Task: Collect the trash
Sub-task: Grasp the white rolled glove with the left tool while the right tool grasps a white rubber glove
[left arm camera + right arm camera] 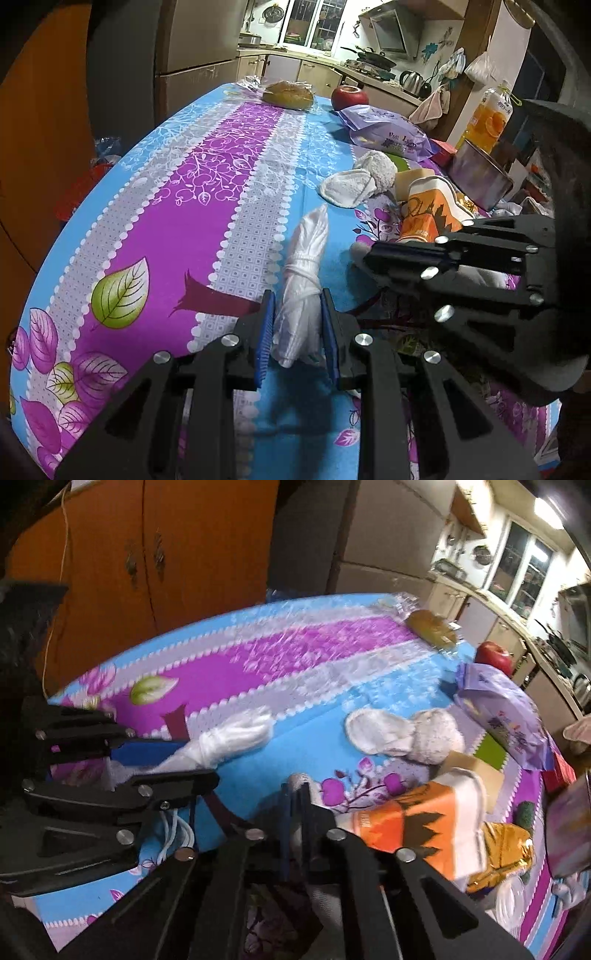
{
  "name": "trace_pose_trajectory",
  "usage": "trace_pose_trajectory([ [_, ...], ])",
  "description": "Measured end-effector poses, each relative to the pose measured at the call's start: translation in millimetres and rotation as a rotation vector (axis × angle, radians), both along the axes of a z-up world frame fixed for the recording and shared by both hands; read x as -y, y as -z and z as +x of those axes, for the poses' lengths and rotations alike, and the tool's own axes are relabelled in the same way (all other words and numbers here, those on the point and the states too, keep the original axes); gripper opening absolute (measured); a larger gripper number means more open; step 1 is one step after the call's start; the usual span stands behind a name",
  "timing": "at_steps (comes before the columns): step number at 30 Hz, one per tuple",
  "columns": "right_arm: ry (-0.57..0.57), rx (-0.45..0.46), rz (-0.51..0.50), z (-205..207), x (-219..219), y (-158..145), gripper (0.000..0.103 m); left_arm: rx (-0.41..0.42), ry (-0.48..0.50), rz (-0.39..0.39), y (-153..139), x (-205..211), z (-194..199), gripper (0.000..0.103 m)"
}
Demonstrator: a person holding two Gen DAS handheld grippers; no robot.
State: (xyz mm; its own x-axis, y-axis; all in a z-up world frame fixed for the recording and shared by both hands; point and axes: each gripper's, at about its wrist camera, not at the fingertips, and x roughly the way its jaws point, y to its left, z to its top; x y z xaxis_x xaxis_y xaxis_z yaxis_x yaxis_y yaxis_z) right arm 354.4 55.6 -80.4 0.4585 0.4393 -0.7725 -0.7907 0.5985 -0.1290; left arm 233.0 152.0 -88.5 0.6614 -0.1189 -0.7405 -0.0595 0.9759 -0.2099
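The left gripper (297,328) is gripping a rolled white bag (303,273), its blue pads pressing both sides of the bag's near end. The bag is lying on the tablecloth (177,206), just left of the orange cup (424,218). The right gripper (293,812) is showing jaws nearly together with something pale and thin between them; what that is cannot be told through the blur. Judgement: the pickup step is in hand, with the bag secured but not yet lifted. The next move is likely calling for a straight lift clear of the cup, and the bag's loose far end may be dragging.
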Motion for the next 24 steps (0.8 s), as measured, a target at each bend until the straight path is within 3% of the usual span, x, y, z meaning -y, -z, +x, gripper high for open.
trace_pose_trajectory([
  [5,0.072,0.038,0.221,-16.5,44.9,-44.9,0.003,0.014,0.013,-0.006,-3.0,3.0,-0.8,0.022],
  [12,0.199,0.112,0.495,-44.2,122.6,-113.8,0.003,0.115,0.043,0.024,-39.9,23.3,-10.4,0.022],
  [24,0.245,0.199,0.573,-81.9,174.4,-173.4,0.003,0.265,0.112,0.031,-115.7,62.0,-32.1,0.022],
])
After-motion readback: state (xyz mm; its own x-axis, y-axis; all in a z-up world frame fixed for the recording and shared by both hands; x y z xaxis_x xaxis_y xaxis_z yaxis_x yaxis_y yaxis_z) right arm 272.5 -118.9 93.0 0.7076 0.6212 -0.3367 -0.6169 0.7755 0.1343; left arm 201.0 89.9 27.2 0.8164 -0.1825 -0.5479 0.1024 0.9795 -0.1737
